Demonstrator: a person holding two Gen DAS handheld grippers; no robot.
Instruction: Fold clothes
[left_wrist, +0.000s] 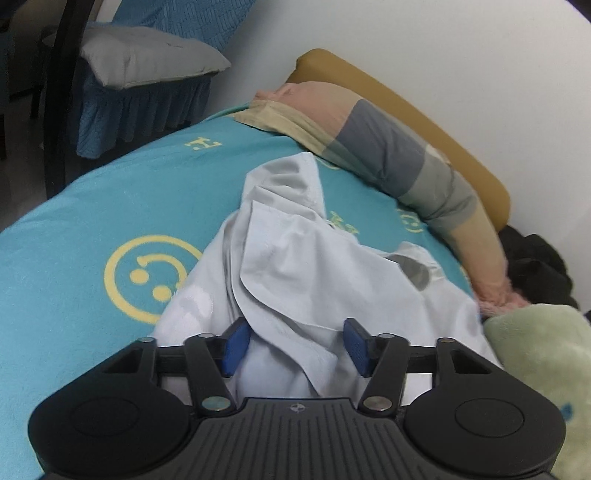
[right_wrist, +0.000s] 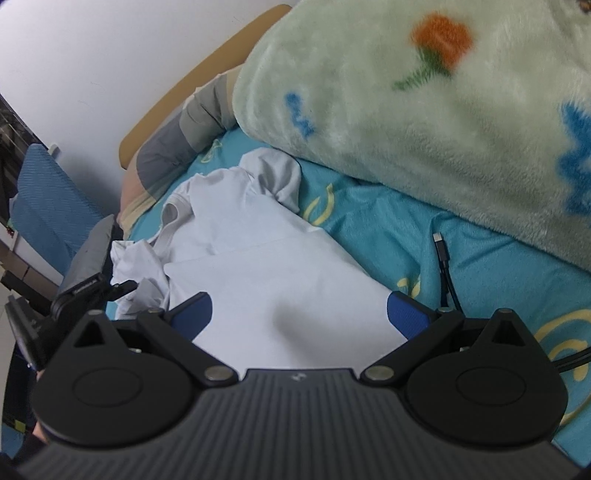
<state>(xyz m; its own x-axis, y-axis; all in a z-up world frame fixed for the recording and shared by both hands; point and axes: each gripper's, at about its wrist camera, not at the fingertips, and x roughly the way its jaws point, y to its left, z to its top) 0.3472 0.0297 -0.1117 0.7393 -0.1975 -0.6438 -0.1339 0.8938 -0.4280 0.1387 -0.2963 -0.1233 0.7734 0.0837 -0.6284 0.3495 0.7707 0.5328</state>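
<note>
light: soft, even | shadows: faint | edges: fisheye-warped | foreground: blurred

White wall (left_wrist: 369, 37), teal bedspread (left_wrist: 74, 206), blue-covered chair (left_wrist: 147, 107) beside bed

The left gripper (left_wrist: 293, 345) hangs over a crumpled pale blue shirt (left_wrist: 295, 258), jaws spread with loose folds between them. The shirt lies on a teal smiley-print bedspread (left_wrist: 92, 221), near a striped pillow (left_wrist: 380, 147).

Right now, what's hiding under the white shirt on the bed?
Around the white shirt you can see the teal smiley-face blanket it lies on, running under its edges. Anything else beneath it is covered by the cloth, so I cannot tell.
</note>
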